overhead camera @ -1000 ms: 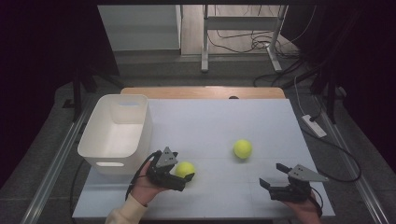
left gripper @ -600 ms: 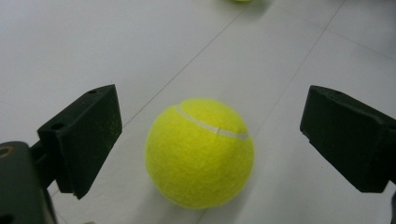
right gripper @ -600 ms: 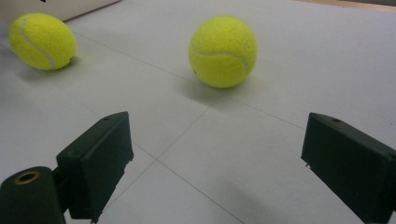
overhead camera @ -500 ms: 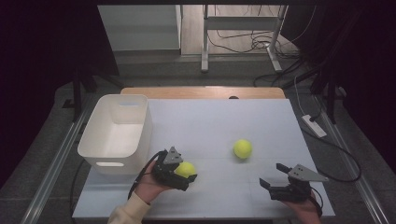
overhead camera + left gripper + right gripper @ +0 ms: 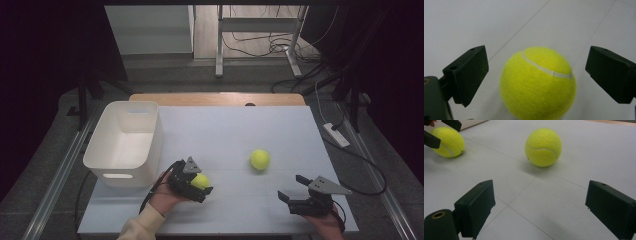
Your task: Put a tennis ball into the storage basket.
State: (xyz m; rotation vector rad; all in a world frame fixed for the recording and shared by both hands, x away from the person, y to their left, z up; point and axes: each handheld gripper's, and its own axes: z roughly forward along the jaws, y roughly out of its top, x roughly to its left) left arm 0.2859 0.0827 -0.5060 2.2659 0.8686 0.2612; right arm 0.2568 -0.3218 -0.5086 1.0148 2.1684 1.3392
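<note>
My left tool (image 5: pixel 196 183) lay low on the surface (image 5: pixel 225 130), jaws spread around the near tennis ball (image 5: pixel 537 83) without touching it. My right tool (image 5: pixel 296 194) rested near right, jaws spread on nothing. I counted two balls; the second ball (image 5: pixel 260 159) sat mid-surface. One white bin (image 5: pixel 125 142) stood left. Since half a second earlier, the left tool had barely moved.

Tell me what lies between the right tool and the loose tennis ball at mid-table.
Nothing: bare white table separates the open right tool from the loose tennis ball, as the right gripper view shows. The high view agrees.
</note>
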